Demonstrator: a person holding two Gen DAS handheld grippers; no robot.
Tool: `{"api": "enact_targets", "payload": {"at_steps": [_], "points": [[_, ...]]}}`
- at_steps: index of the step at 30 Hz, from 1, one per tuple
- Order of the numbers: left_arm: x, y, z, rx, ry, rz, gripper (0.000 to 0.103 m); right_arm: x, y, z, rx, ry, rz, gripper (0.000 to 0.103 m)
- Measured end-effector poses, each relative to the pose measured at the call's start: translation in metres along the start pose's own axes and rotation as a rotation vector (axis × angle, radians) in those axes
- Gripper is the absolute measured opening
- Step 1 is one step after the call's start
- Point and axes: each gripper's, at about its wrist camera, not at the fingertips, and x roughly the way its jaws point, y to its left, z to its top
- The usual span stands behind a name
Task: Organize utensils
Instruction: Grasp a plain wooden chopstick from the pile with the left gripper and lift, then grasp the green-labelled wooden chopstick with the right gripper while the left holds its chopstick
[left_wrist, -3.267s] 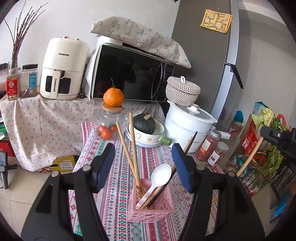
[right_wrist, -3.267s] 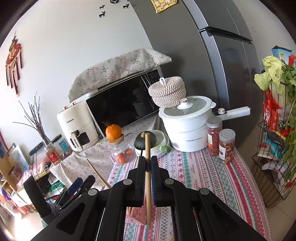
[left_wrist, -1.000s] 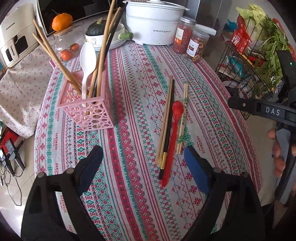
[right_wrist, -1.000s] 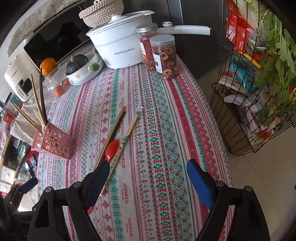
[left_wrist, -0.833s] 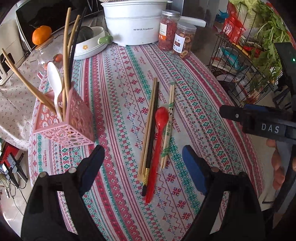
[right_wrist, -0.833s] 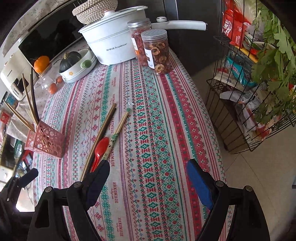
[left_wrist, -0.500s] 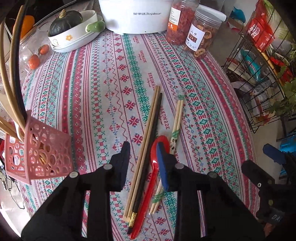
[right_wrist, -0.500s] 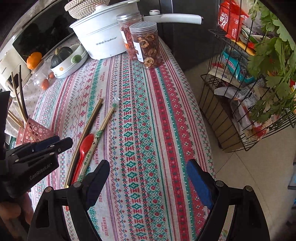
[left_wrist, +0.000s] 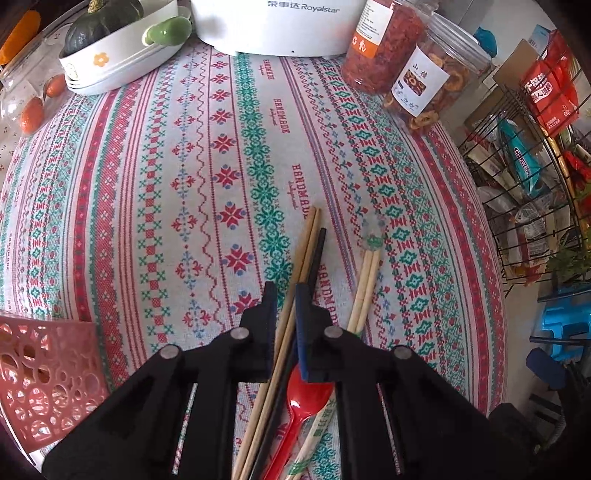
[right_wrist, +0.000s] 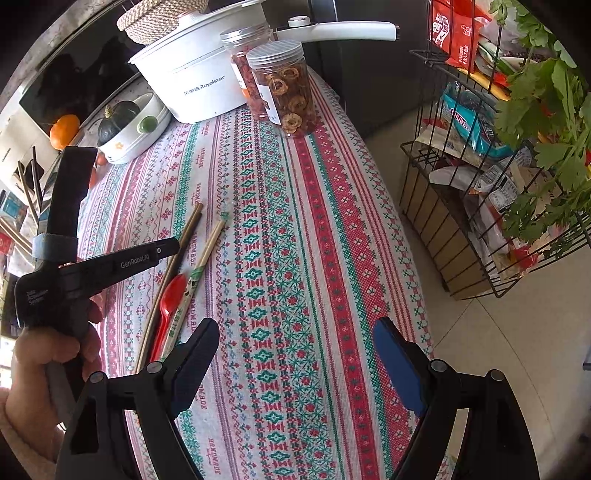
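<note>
Wooden chopsticks (left_wrist: 303, 246) lay on table (left_wrist: 155, 192), pinched between nearly closed jaws of left claw (left_wrist: 283, 295). Black chopstick (left_wrist: 317, 254), red spoon (left_wrist: 303, 391), wrapped chopsticks (left_wrist: 364, 280) just beside. Pink basket (left_wrist: 44, 373) off to left. Right claw (right_wrist: 295, 347) released, jaws wide, hovering over table. Two jars (right_wrist: 284, 88) at far edge.

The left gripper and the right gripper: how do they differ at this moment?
The left gripper is nearly closed around the wooden chopsticks lying on the tablecloth; the right gripper is wide open and holds nothing. The left is low over the utensils; the right hangs above bare cloth. Both have black frames and blue pads.
</note>
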Motion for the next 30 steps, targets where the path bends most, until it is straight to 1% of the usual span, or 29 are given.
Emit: {"api": "enact_targets", "payload": {"at_steps": [4,6,8,10,13,17,22,24,26,27,30], "points": [[0.006,-0.009,-0.003,0.042,0.015,0.030,0.012,0.003,0.000,0.002,0.002,0.008,0.004,0.086],[0.008,-0.016,-0.002,0.065,0.003,0.070,0.012,0.004,0.000,0.003,0.005,0.011,0.003,0.086],[0.012,-0.024,0.001,0.081,-0.003,0.095,0.012,0.006,0.000,0.003,0.008,0.015,0.004,0.086],[0.014,-0.028,0.005,0.082,-0.011,0.104,0.012,0.008,0.000,0.003,0.010,0.022,0.006,0.086],[0.013,-0.032,0.001,0.101,-0.009,0.109,0.011,0.013,0.001,0.003,0.013,0.035,0.000,0.086],[-0.021,-0.030,-0.028,0.155,-0.062,0.072,0.010,0.018,0.003,0.006,0.025,0.039,-0.010,0.086],[-0.081,-0.016,-0.066,0.212,-0.172,0.016,0.006,0.025,0.012,0.008,0.021,0.043,-0.016,0.086],[-0.104,-0.004,-0.078,0.216,-0.214,-0.012,0.006,0.030,0.016,0.009,0.027,0.053,-0.004,0.086],[-0.119,0.011,-0.088,0.207,-0.250,-0.045,0.006,0.035,0.021,0.010,0.036,0.059,0.012,0.086],[-0.125,0.022,-0.092,0.199,-0.264,-0.062,0.005,0.037,0.023,0.011,0.042,0.058,0.017,0.086],[-0.147,0.037,-0.110,0.171,-0.296,-0.108,0.005,0.042,0.030,0.014,0.052,0.049,0.029,0.086]]}}
